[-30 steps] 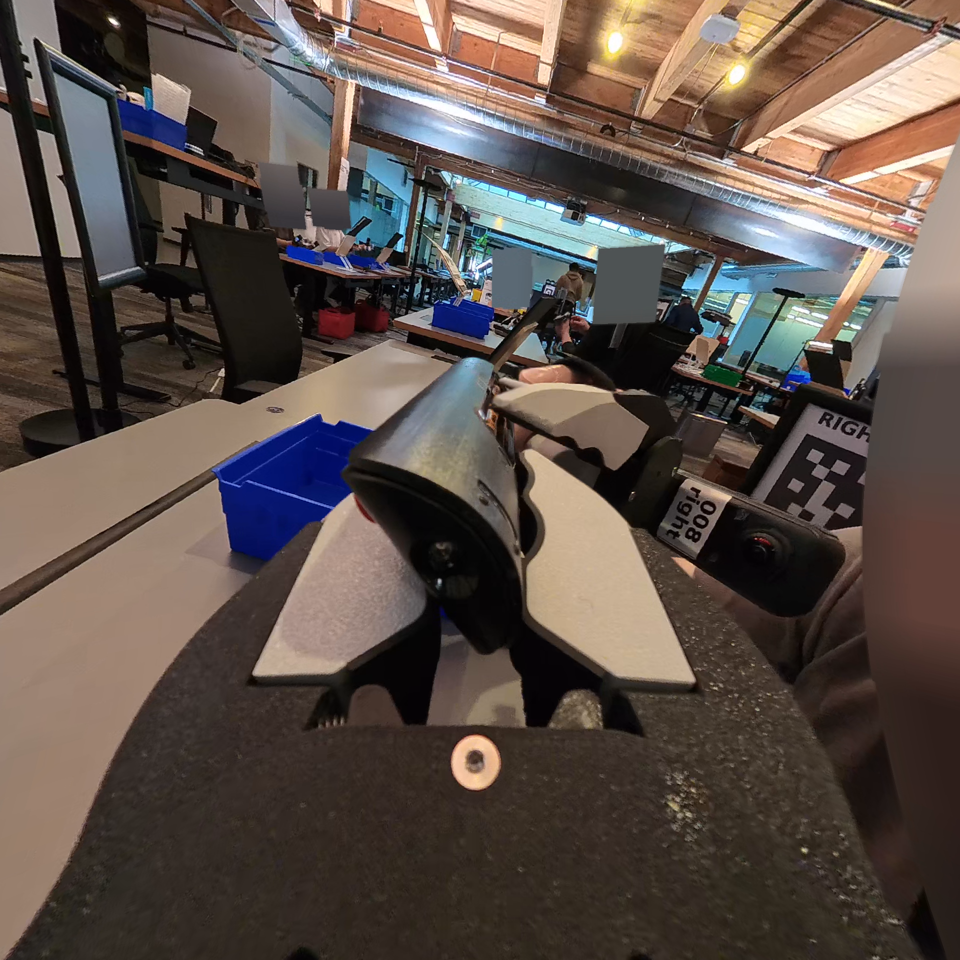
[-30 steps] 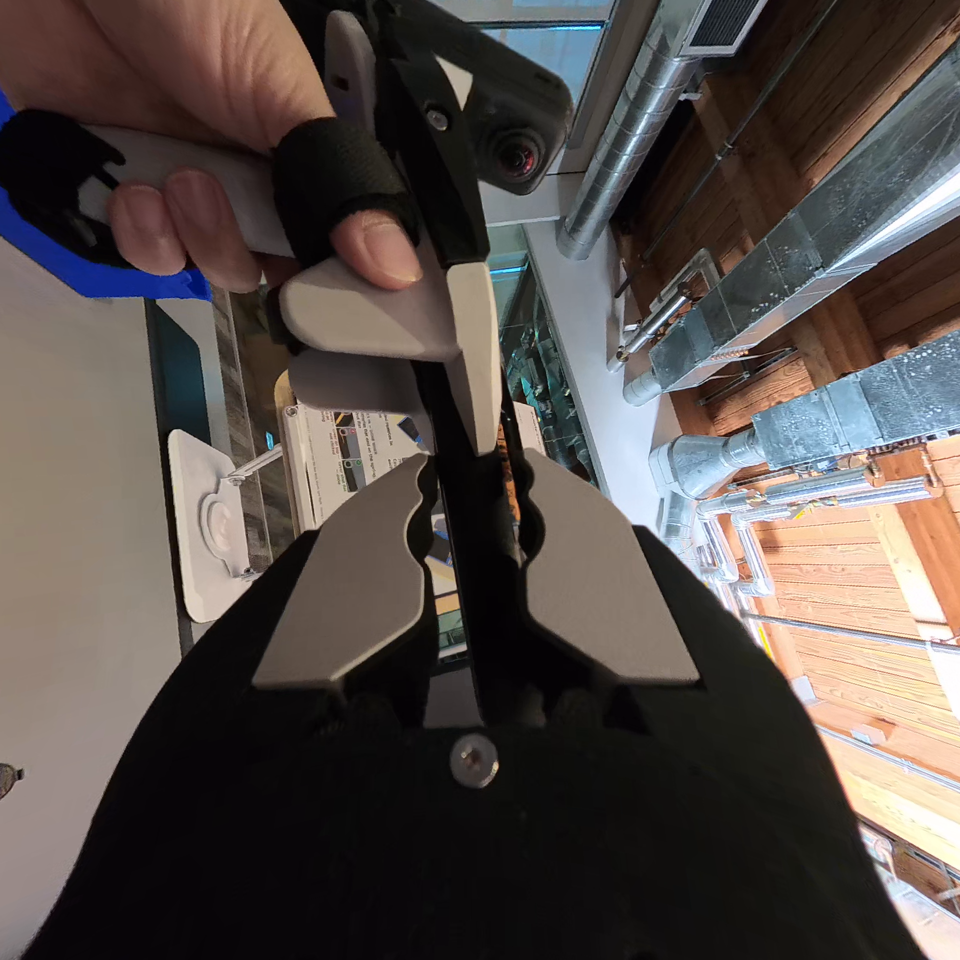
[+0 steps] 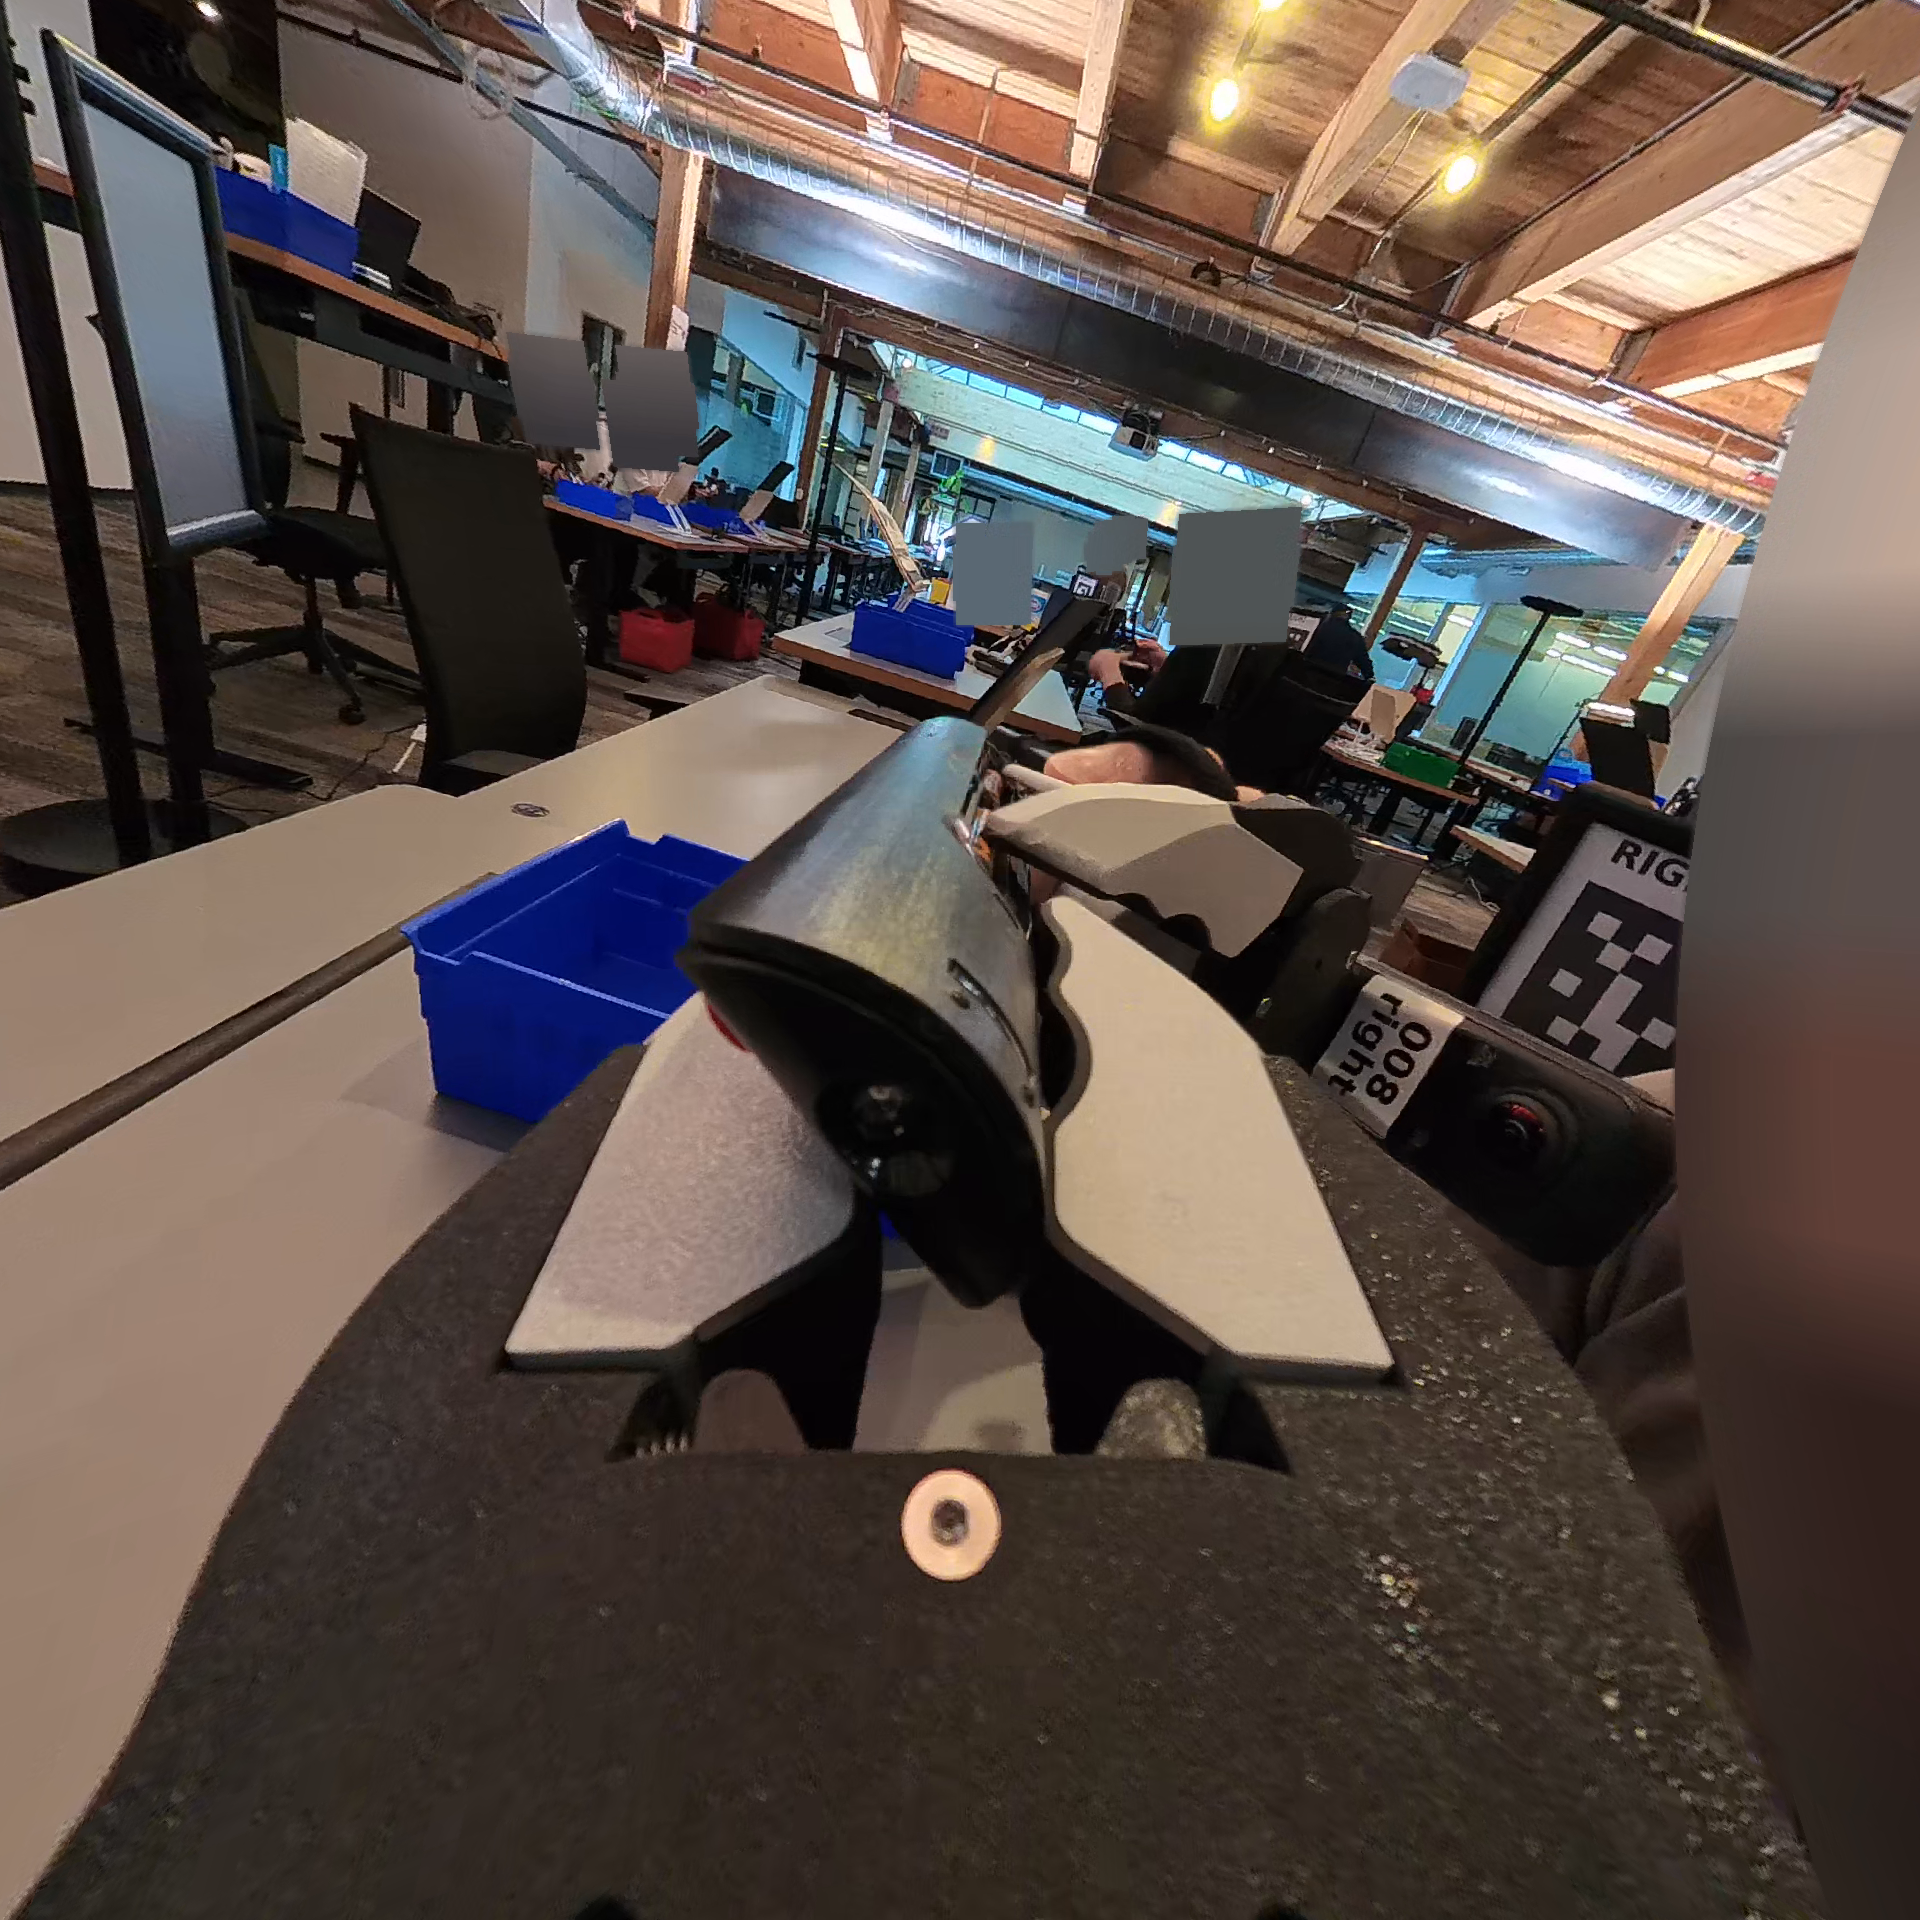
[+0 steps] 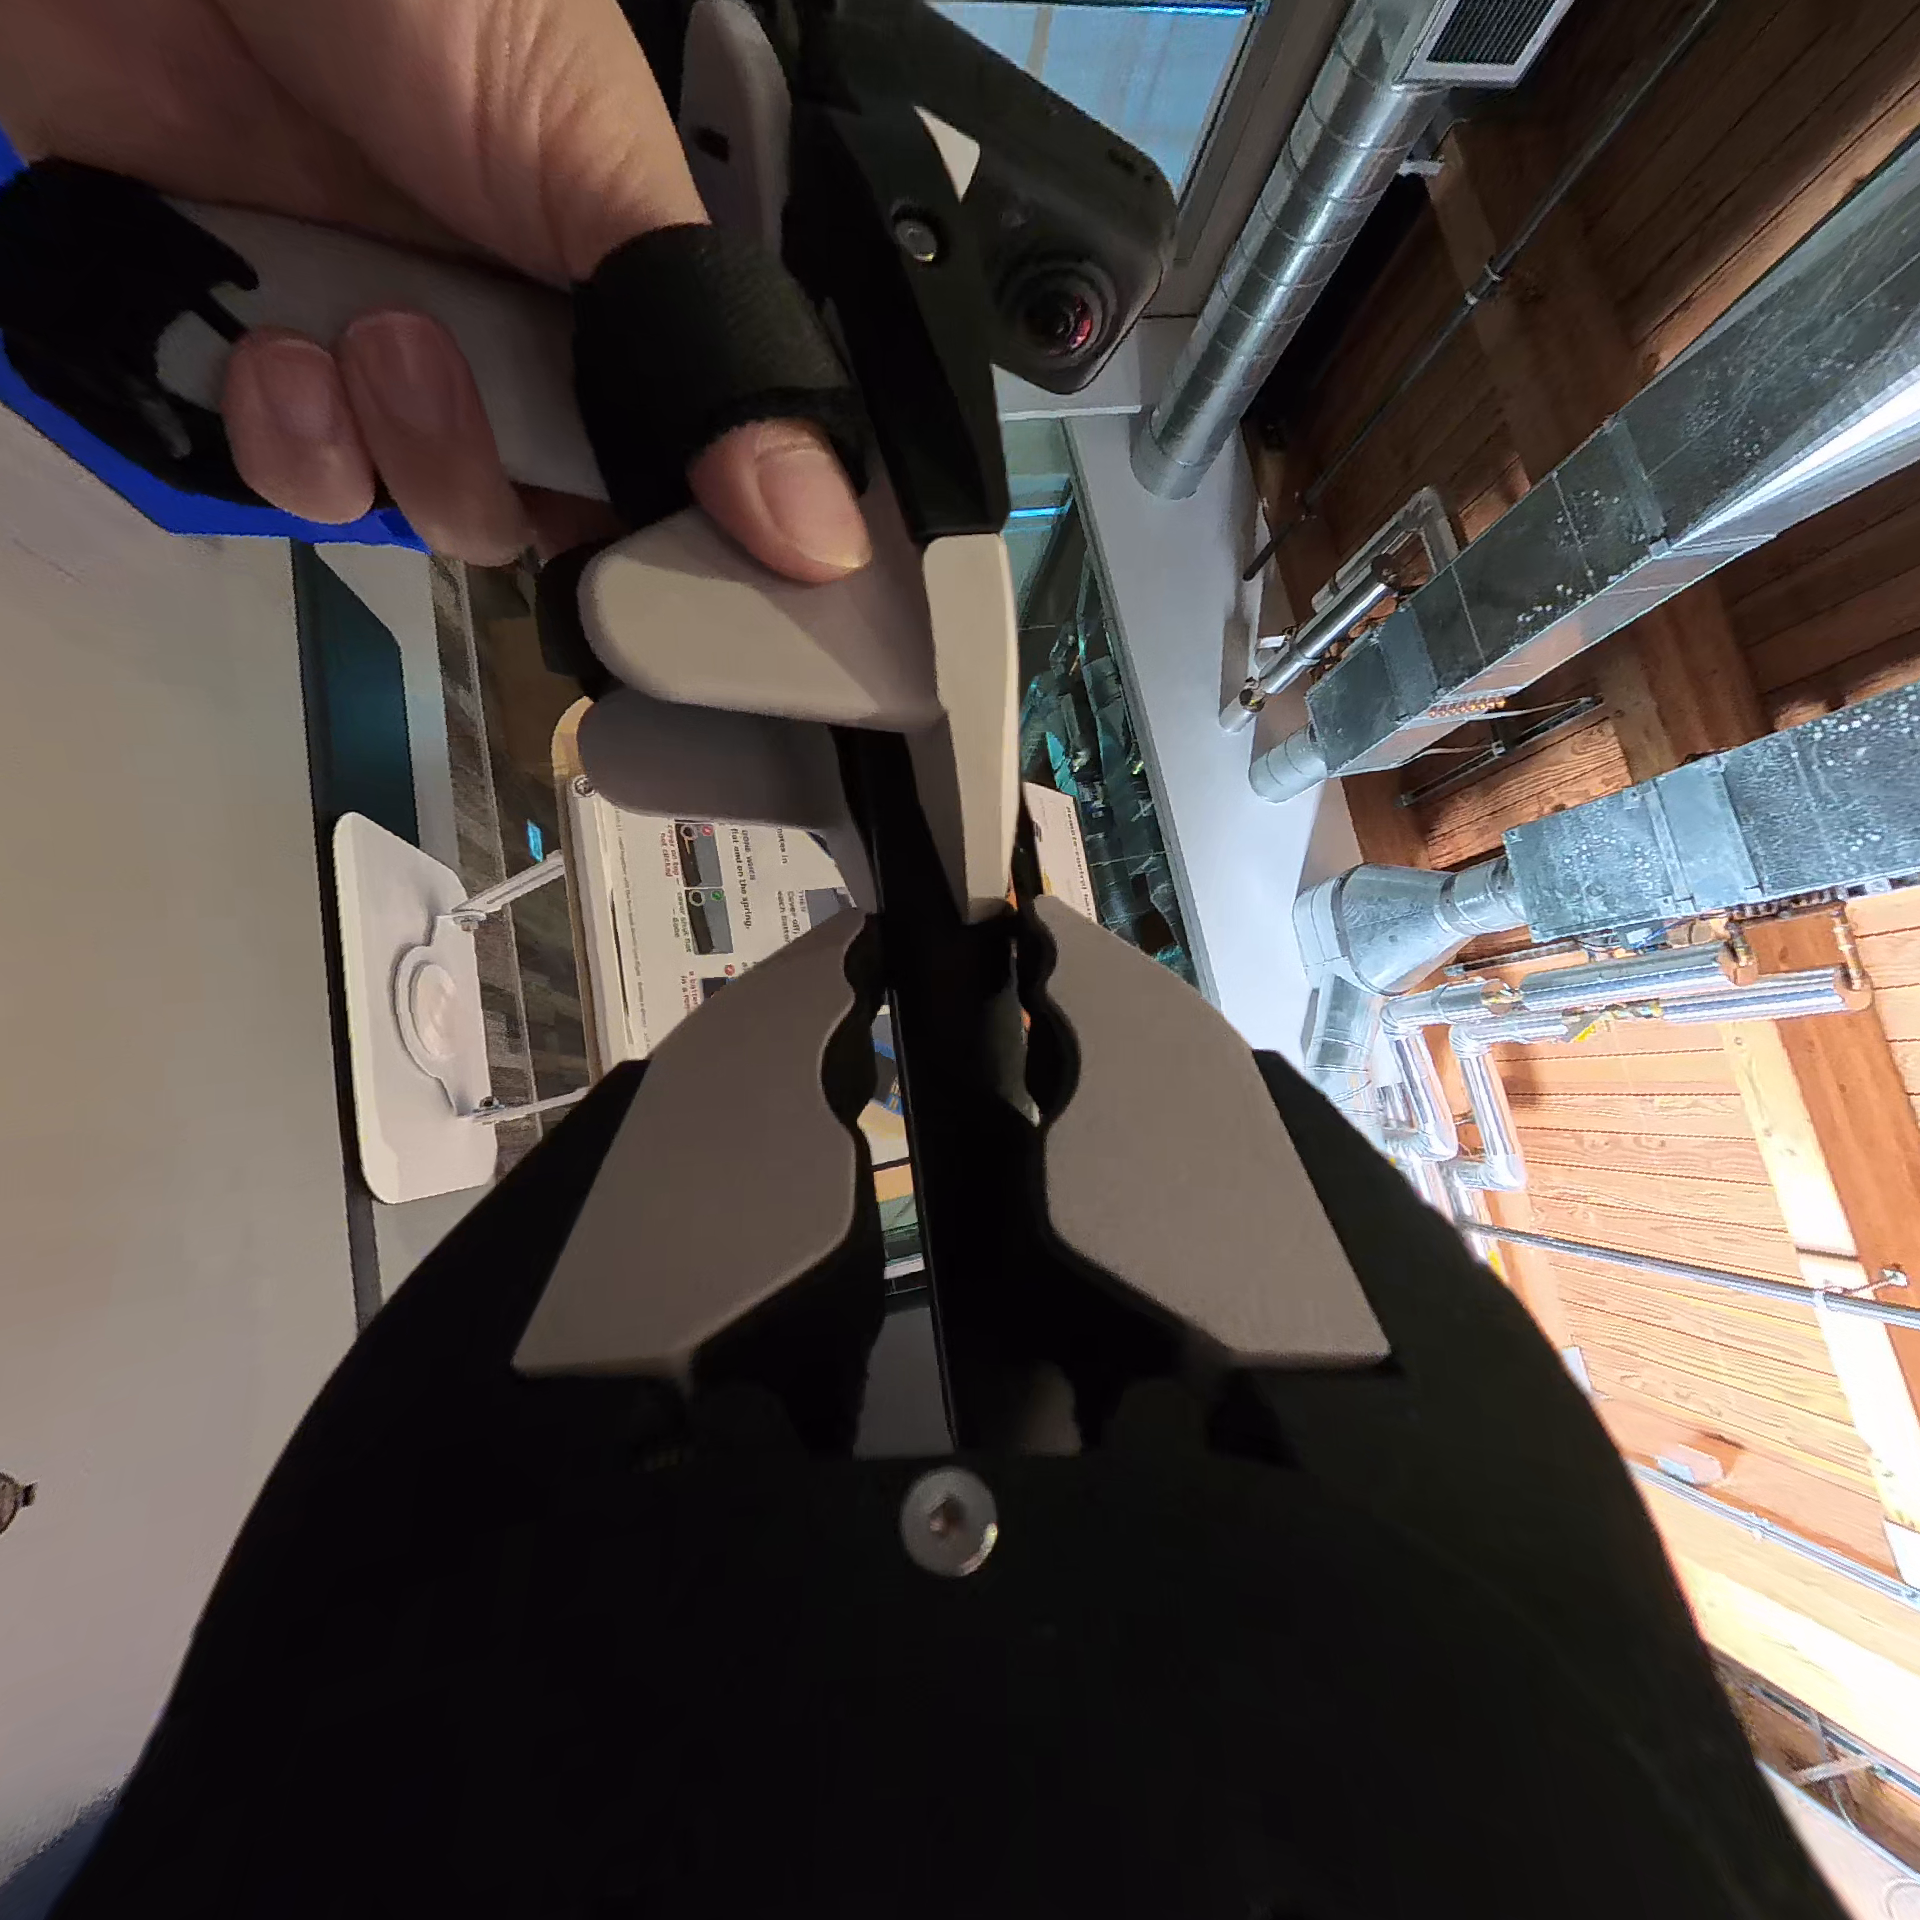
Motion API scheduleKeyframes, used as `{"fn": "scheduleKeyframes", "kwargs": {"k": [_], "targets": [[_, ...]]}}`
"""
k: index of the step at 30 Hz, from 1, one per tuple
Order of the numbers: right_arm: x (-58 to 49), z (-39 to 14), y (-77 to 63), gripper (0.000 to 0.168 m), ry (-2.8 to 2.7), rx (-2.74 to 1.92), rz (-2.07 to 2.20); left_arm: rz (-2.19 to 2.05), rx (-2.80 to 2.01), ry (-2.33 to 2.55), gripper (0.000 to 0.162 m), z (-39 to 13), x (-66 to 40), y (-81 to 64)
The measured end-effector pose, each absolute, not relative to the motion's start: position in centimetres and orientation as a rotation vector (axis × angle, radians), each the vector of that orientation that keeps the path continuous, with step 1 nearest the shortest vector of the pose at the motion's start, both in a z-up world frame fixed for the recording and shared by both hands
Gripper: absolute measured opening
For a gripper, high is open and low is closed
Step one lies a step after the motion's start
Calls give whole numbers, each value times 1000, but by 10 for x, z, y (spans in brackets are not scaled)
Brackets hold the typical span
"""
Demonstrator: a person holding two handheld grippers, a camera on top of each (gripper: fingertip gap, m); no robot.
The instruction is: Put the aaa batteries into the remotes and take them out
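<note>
Currently the left gripper (image 3: pixel 940 1049) has its jaws clamped on a black remote (image 3: pixel 883 977): smooth, slightly glossy plastic, rounded body, butt end toward the camera with a small screw in the end face. The grey fingers (image 3: pixel 1174 1164) are matte and grainy with a wavy inner edge, set in a rough black foam-like body. The remote is tilted, nose pointing up and away, held off the table (image 3: pixel 208 1143).

The right gripper (image 4: pixel 945 966) has its jaws closed down to a narrow gap on a thin, flat black piece (image 4: pixel 920 1143) seen edge-on; cannot tell what that piece is, possibly the remote's cover. From the left wrist view, the right gripper's fingertips (image 3: pixel 1122 847) sit at the remote's far end, touching or just beside it. No battery can be made out clearly in either view.

A hand (image 4: pixel 436 208) wraps the left gripper's smooth white handle, with a black fabric strap around one finger.

A blue plastic bin (image 3: pixel 551 956), rectangular and open-topped, sits on the smooth grey table behind the left gripper. A printed sheet on a white stand (image 4: pixel 665 914) stands farther back.
</note>
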State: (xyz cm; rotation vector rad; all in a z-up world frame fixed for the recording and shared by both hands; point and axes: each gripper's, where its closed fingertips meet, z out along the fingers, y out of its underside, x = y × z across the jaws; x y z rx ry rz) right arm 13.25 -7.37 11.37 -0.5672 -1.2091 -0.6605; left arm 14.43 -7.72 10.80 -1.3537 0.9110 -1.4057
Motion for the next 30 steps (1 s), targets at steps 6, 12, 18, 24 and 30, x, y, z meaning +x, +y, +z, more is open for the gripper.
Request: {"fn": "scheduleKeyframes", "kwargs": {"k": [6,12,18,24,30], "targets": [[133,118,-78,32,-1192,-544,-656,-1305,-1313,965,28,111,144,-83],[135,116,-81,30,-1231,-582,-623,-1341,-1313,957,28,110,147,-84],[134,114,-79,27,-1234,-587,-645,-1338,-1334,940,28,109,146,-81],[135,116,-83,27,-1233,-590,-624,-1354,-1323,948,30,111,147,-85],[133,114,-79,24,-1205,-525,-742,-1394,-1349,919,29,109,145,-79]]}}
